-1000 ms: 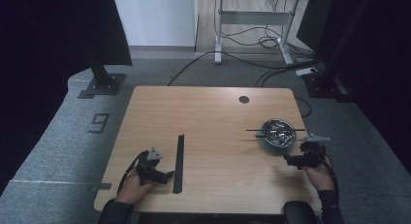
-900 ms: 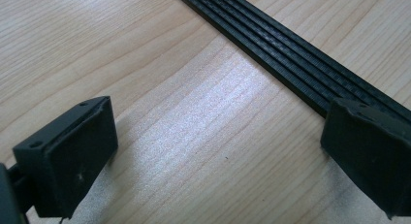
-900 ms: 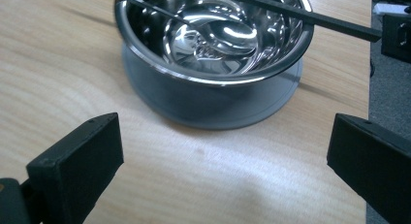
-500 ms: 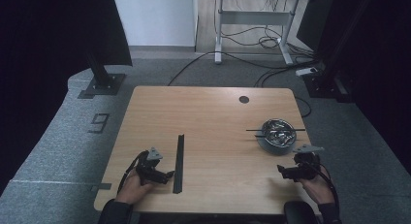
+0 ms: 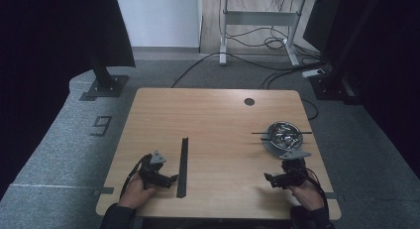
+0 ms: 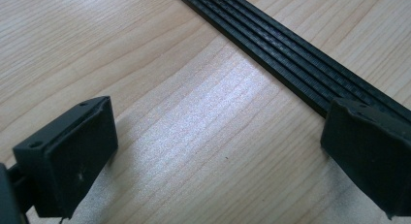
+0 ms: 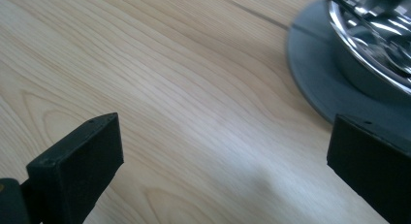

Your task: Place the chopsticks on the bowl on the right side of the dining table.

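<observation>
A long black ribbed strip (image 5: 183,165) lies on the wooden table (image 5: 218,115), running front to back at the left of centre. My left gripper (image 5: 171,179) rests beside its near end, jaws wide open with bare wood between them; the strip (image 6: 291,44) passes just behind one jaw. At the right, a shiny metal bowl (image 5: 284,133) sits on a grey round plate (image 5: 270,144), with a thin dark rod across it. My right gripper (image 5: 268,178) is open near the front edge, pointing left, nothing between its jaws. The plate (image 7: 315,73) and bowl (image 7: 373,25) lie off to its side.
A round cable hole (image 5: 249,101) sits near the table's far edge. Beyond the table are floor cables, a desk frame (image 5: 257,21) and black stands (image 5: 101,75) on grey carpet. The table's middle is bare wood.
My right gripper has drawn back from beside the bowl toward the table's front edge. The left gripper and the strip have stayed put.
</observation>
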{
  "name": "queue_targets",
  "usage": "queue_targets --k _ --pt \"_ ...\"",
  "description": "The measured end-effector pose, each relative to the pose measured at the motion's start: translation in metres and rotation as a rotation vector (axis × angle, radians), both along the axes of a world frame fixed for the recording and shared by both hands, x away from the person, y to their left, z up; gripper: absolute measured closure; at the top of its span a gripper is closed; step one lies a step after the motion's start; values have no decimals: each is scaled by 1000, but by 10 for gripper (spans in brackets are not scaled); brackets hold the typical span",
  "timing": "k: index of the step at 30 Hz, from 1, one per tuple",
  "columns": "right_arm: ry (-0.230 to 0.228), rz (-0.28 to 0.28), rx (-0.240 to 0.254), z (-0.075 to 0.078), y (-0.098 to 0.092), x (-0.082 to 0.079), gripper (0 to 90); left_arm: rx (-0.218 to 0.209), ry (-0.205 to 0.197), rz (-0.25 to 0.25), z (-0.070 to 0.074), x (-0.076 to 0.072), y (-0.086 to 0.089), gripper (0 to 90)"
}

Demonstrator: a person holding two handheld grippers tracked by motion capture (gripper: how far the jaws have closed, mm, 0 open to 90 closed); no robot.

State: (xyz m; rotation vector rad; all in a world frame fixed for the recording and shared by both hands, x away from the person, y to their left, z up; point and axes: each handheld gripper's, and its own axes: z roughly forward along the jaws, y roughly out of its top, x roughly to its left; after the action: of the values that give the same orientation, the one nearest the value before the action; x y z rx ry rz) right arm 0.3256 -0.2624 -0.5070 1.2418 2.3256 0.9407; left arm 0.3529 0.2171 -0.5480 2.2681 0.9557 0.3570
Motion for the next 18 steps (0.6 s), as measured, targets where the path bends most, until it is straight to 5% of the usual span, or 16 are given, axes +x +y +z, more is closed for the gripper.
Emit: queue_targets --k 5,18 --pt "-5 48 22 1 20 8 0 0 0 0 0 0 0 0" --pt "18 120 -20 -7 60 27 0 0 0 0 0 0 0 0"
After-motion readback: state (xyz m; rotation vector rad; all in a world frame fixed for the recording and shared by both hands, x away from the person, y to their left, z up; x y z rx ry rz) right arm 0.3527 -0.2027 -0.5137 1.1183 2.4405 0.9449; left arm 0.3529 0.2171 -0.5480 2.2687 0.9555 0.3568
